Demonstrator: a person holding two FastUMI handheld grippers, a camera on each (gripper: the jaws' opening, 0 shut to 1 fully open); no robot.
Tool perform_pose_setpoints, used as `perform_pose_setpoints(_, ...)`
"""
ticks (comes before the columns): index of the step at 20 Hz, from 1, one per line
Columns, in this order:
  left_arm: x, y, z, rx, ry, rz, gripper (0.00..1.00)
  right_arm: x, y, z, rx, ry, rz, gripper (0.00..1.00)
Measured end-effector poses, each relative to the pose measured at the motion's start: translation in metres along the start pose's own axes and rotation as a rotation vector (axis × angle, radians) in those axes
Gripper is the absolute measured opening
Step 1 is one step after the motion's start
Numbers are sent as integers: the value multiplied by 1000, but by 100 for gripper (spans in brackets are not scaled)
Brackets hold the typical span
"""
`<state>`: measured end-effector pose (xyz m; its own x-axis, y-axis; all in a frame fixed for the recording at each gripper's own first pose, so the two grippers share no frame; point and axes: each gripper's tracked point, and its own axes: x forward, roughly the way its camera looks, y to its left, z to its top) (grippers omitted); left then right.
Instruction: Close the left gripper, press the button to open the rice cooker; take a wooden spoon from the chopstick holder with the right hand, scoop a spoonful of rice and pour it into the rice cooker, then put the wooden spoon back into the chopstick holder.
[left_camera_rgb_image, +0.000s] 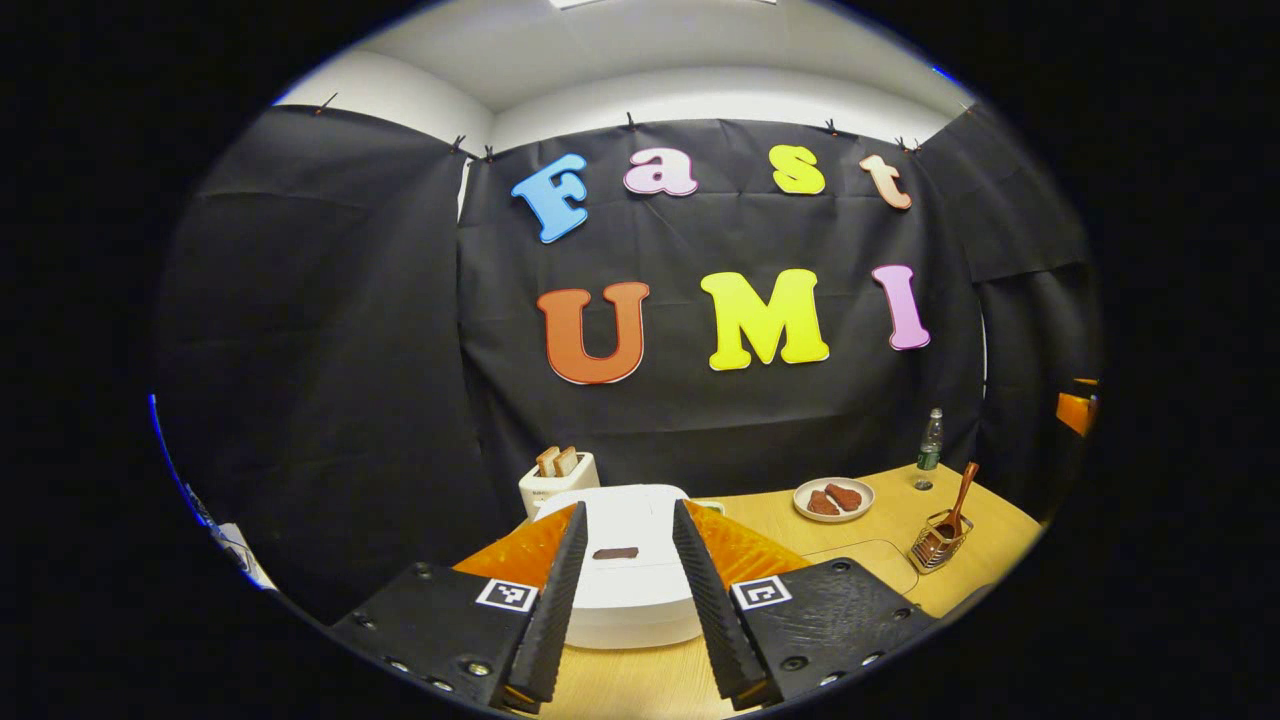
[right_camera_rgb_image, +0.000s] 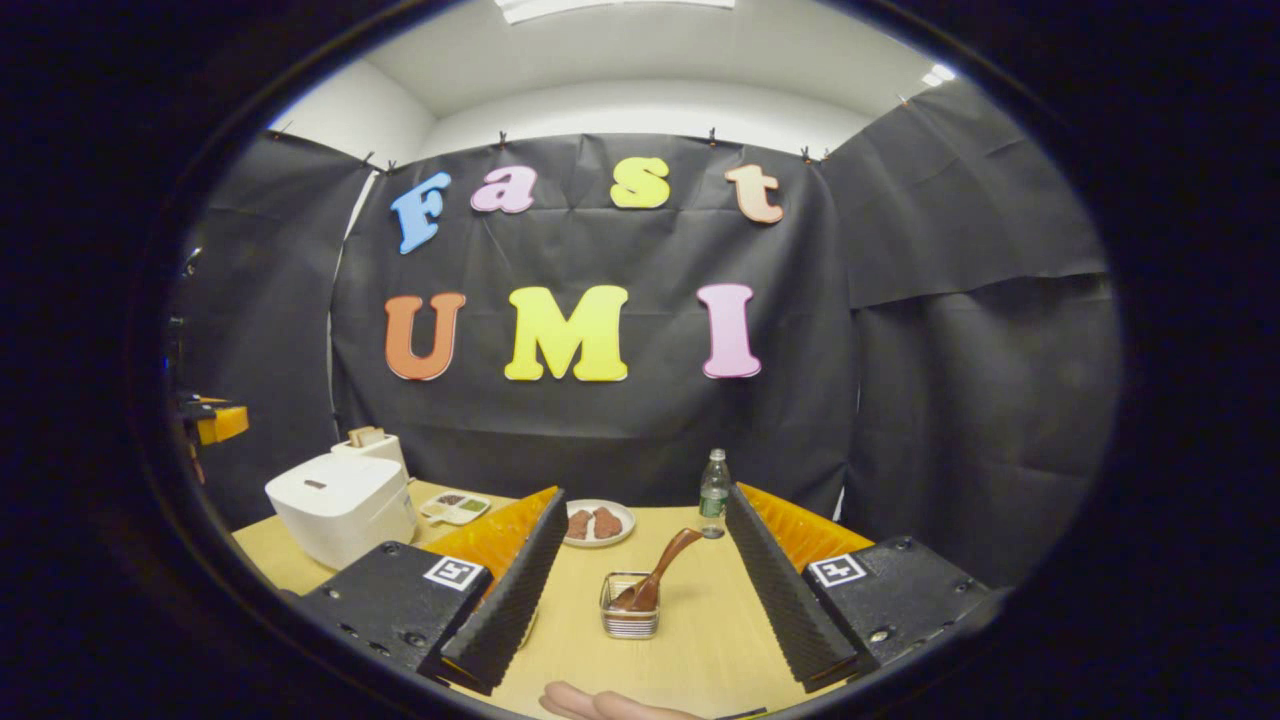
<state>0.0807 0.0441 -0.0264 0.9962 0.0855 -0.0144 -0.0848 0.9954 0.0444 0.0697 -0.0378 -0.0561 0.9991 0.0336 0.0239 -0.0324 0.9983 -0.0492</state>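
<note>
A white rice cooker (left_camera_rgb_image: 625, 575) with its lid down stands on the wooden table, and its dark button (left_camera_rgb_image: 615, 552) lies between the fingers of my left gripper (left_camera_rgb_image: 630, 600), which is open just in front of it. The same rice cooker (right_camera_rgb_image: 342, 505) shows at the left in the right gripper view. A wire chopstick holder (right_camera_rgb_image: 629, 606) holds a wooden spoon (right_camera_rgb_image: 660, 575) leaning right. My right gripper (right_camera_rgb_image: 640, 610) is open, with the holder between and beyond its fingers. From the left gripper view the holder (left_camera_rgb_image: 935, 545) and spoon (left_camera_rgb_image: 963, 495) are far right.
A white toaster (left_camera_rgb_image: 557, 480) with bread stands behind the cooker. A plate with brown pieces (right_camera_rgb_image: 598, 522), a plastic bottle (right_camera_rgb_image: 713, 495) and a small divided dish (right_camera_rgb_image: 455, 506) sit at the back of the table (right_camera_rgb_image: 690, 640). A person's fingers (right_camera_rgb_image: 600, 703) show at the bottom edge.
</note>
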Motion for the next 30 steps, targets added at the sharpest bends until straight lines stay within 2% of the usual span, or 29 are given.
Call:
perform_pose_setpoints(1, 2, -1, 3, 7, 0, 17, 56, 4, -3, -5, -5, 6, -3, 99)
perform_pose_setpoints(3, 20, 14, -14, -2, 48, 47, 5, 12, -6, -10, -8, 13, -8, 100)
perform_pose_setpoints(6, 44, 0, -32, -8, 114, -24, 6, 27, -11, -14, -5, 12, -26, 99)
perform_pose_setpoints(9, 65, 6, -45, 18, 157, -22, 12, 41, -10, -19, -54, -22, -39, 99)
perform_pose_setpoints(11, 84, 8, -54, 31, 177, -18, 12, 50, -7, -30, -69, -8, -39, 100)
perform_pose_setpoints(12, 88, 13, -59, 27, 205, 14, 12, 53, -5, -34, -67, 3, -33, 99)
perform_pose_setpoints(13, 93, 16, -69, 20, 236, 21, 0, 56, -5, -39, -62, 15, -29, 100)
perform_pose_setpoints(19, 130, 23, -110, -14, 355, 31, 0, 66, -19, -59, -54, 48, -37, 100)
perform_pose_setpoints(24, 136, 10, -130, -66, 427, -6, 0, 67, -35, -68, -65, 61, -65, 100)
perform_pose_setpoints(30, 134, 11, -134, -39, 447, 28, 0, 69, -41, -78, -42, 72, -71, 100)
